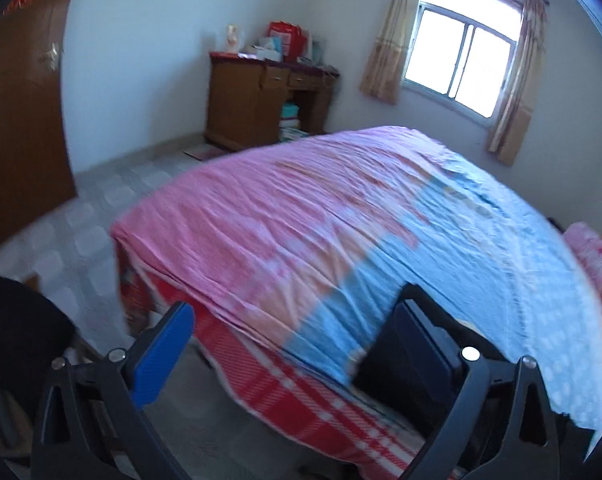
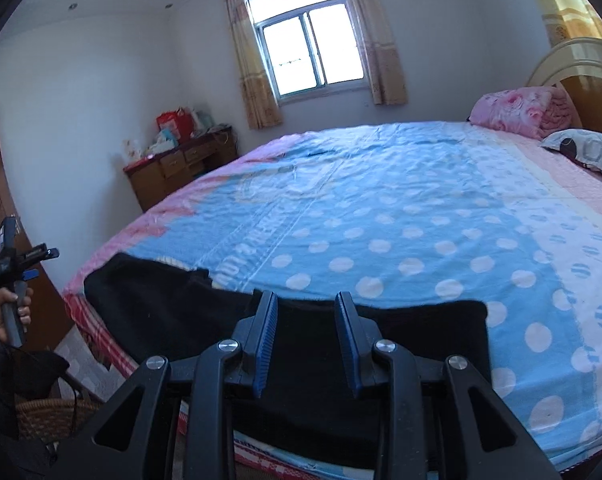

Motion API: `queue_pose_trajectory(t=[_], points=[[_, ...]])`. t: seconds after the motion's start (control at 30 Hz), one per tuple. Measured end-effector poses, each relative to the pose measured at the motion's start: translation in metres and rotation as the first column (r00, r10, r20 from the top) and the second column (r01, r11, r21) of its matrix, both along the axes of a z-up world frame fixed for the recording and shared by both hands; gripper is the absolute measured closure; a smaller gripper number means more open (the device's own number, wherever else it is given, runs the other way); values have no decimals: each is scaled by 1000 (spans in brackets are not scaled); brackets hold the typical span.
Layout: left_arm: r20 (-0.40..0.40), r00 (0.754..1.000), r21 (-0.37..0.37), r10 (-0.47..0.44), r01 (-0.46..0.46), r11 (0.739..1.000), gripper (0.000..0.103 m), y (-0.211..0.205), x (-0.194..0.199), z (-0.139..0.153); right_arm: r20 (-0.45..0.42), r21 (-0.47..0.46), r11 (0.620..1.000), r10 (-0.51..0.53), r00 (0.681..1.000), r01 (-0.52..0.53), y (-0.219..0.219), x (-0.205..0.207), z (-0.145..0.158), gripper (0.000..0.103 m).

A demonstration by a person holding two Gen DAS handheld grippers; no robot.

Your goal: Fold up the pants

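Observation:
Black pants (image 2: 309, 332) lie flat along the near edge of the bed (image 2: 381, 216), which has a blue polka-dot and pink cover. My right gripper (image 2: 307, 340) hangs just above the pants, its jaws open and empty. My left gripper (image 1: 297, 344) is open wide and empty, held in the air off the bed's near corner. In the right wrist view the left gripper (image 2: 41, 264) shows at the far left in a hand. In the left wrist view the pants are mostly hidden; only a dark patch (image 1: 385, 376) shows beside the right finger.
A wooden desk (image 1: 269, 100) with bags stands by the far wall, next to a curtained window (image 1: 461, 52). A pink blanket (image 2: 521, 110) and a pillow (image 2: 585, 148) lie at the headboard. A wicker basket (image 2: 49, 416) sits on the floor at left. A wooden door (image 1: 21, 120) stands left.

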State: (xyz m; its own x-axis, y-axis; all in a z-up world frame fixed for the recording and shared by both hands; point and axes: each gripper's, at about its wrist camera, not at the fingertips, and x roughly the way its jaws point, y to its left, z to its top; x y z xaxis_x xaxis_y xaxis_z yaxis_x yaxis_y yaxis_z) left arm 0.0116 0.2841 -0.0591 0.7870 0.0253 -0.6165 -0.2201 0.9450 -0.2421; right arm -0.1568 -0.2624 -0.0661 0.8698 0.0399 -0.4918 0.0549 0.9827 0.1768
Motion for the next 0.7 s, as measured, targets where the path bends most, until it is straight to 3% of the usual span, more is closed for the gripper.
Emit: queue_pose_trajectory(t=[0.17,0.27,0.33,0.4,0.47,0.53,0.57,0.7], points=[[-10,996,-59,-85,85,995,1,-26,12,-33,-69,54,998,-16,998,20,-14,8,-25,71],[-12,992,-32,-125,125,992,1,-43,17,-45,-77,78,996,-38,996,44,-23,7,-29,71],[-27,991,-28,-132,131,991,1,-48,21,-54,-74,84,995,-52,996,58,-26,6,-29,71],[-46,990,-98,-135,130,987,1,-47,22,-66,-70,82,995,-56,996,62,-26,4,-27,71],[-14,994,-106,-107,105,989,2,-49,17,-69,-70,76,995,-54,996,59,-24,4,-27,71],[-6,993,-118,-121,120,986,5,-57,13,-68,-73,73,996,-47,996,52,-22,5,-27,71],[3,993,-112,-116,115,987,12,-62,10,-67,-75,71,996,-43,996,48,-21,5,-27,71],[43,993,-183,-114,120,976,20,-63,5,-66,-82,65,997,-31,996,37,-19,7,-28,71]])
